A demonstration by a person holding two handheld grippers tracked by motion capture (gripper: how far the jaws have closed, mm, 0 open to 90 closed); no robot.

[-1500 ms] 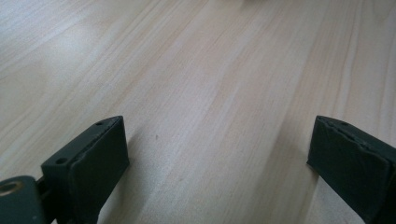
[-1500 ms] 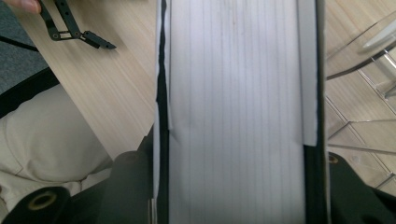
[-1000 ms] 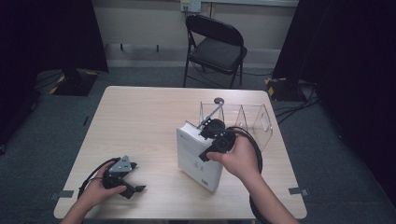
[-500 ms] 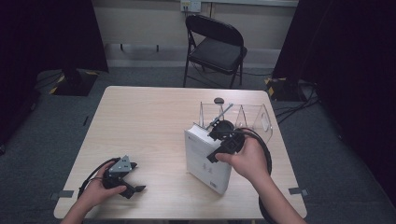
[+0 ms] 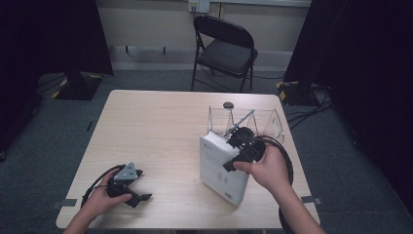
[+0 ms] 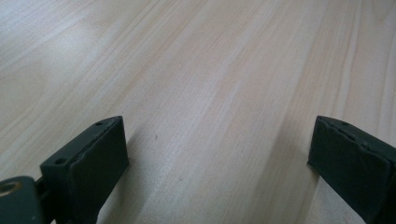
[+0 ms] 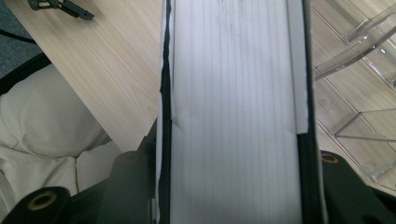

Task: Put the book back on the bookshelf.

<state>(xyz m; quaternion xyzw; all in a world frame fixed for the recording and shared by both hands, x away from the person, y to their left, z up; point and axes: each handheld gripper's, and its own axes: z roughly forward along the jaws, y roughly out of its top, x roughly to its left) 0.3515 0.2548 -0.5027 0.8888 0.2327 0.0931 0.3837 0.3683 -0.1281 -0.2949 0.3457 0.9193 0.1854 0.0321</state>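
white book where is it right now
In the high view the white book stands on edge on the table's right half, clamped in the right gripper, just in front of the clear acrylic rack.

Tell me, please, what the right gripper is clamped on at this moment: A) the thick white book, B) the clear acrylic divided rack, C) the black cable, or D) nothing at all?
A: in the right gripper view the thick white book sits page-edge up between the black fingers of the right gripper, beside the clear acrylic divided rack.
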